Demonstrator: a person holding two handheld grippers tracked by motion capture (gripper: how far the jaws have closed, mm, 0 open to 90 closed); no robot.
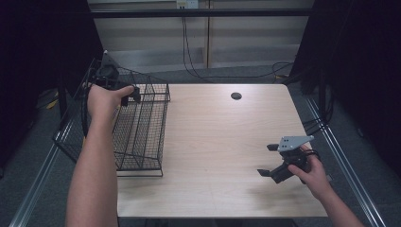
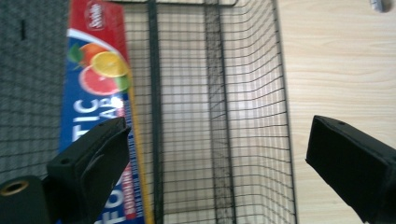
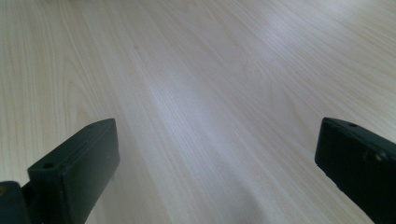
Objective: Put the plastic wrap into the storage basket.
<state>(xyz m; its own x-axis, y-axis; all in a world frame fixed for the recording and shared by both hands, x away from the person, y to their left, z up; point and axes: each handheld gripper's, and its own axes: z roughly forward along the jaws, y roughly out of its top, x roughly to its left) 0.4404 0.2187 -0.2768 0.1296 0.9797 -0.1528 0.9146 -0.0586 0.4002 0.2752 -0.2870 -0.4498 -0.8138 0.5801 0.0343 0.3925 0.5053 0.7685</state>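
Left claw (image 2: 215,154) hung wide open and empty above the wire basket (image 1: 142,127); the plastic-wrap box (image 2: 100,93) lay at frame left. Best approach: straddle its long edges squarely (right claw (image 1: 270,160) also open, idle).

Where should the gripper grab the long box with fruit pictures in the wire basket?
Probably across its two long sides near the middle, coming straight down from above. The long blue-and-red cardboard box with fruit pictures lies flat along one compartment of the black wire mesh basket, so its sides are fenced in. The left gripper hovers above, jaws open.
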